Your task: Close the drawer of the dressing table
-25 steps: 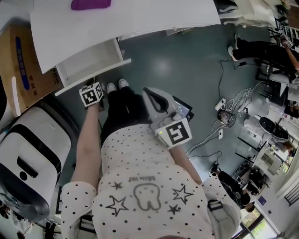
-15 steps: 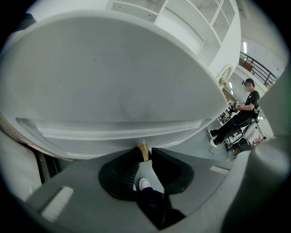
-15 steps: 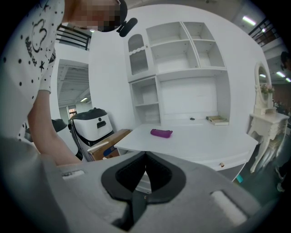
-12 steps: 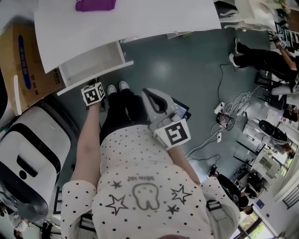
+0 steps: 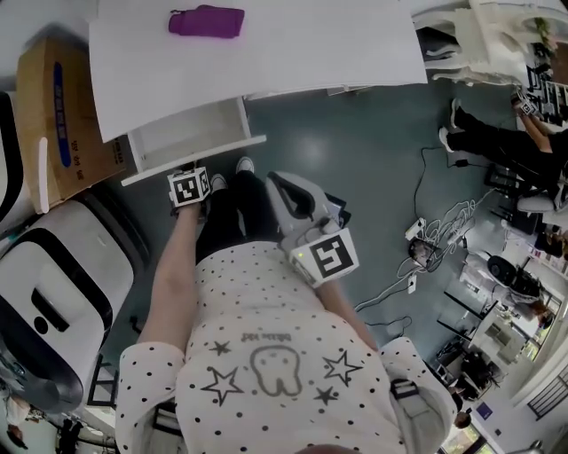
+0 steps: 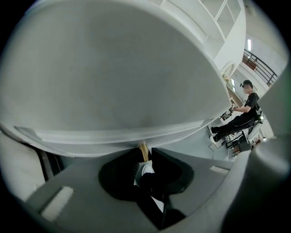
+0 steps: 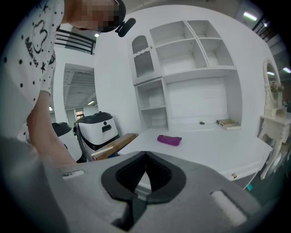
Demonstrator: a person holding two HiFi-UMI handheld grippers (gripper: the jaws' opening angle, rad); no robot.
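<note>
My left gripper (image 6: pixel 144 157) clamped the gold knob (image 6: pixel 143 149) of the open drawer (image 5: pixel 222 149), upper left; my right gripper (image 5: pixel 282 188) hung mid-frame, jaws together, empty.

A pouch (image 5: pixel 206 20) lies on the counter (image 5: pixel 311 44), with shelves (image 7: pixel 182 59) behind it. The drawer (image 5: pixel 191 133) stands out from under the counter's front edge, near its left end. The left hand-held gripper (image 5: pixel 189 184) is right at the drawer's front, with the drawer's knob (image 6: pixel 143 150) between its jaws. The right hand-held gripper (image 5: pixel 277 180) is further right, apart from the drawer, above the floor (image 5: pixel 355 151). A box (image 5: pixel 53 115) stands left of the counter, with a machine (image 5: pixel 62 275) in front of it.
</note>
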